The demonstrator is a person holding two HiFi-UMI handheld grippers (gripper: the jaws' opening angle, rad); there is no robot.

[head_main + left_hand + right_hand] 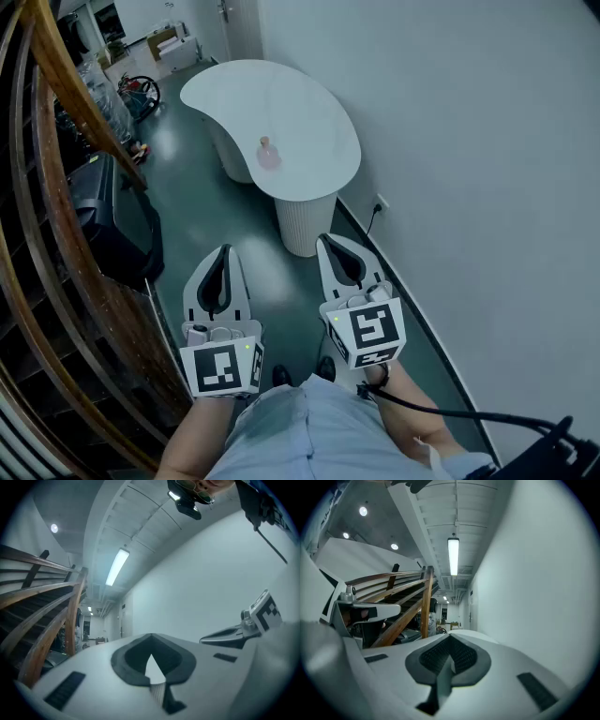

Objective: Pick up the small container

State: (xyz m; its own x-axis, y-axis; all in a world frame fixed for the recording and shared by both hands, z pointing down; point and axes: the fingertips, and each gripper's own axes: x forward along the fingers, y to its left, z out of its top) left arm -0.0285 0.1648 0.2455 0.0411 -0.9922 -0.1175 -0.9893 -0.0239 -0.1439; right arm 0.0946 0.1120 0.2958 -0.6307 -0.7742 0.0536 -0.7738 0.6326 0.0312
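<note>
Right gripper closed, empty; small container well ahead on table.

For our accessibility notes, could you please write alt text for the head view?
Two hand-held tools, the left tool and right tool, both shut and empty, point side by side toward a white curved table ahead, where a small pink container stands untouched. A wooden stair railing runs along the left; a white wall is on the right.

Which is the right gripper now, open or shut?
Shut: the right gripper has its jaws together, with nothing between them.
</note>
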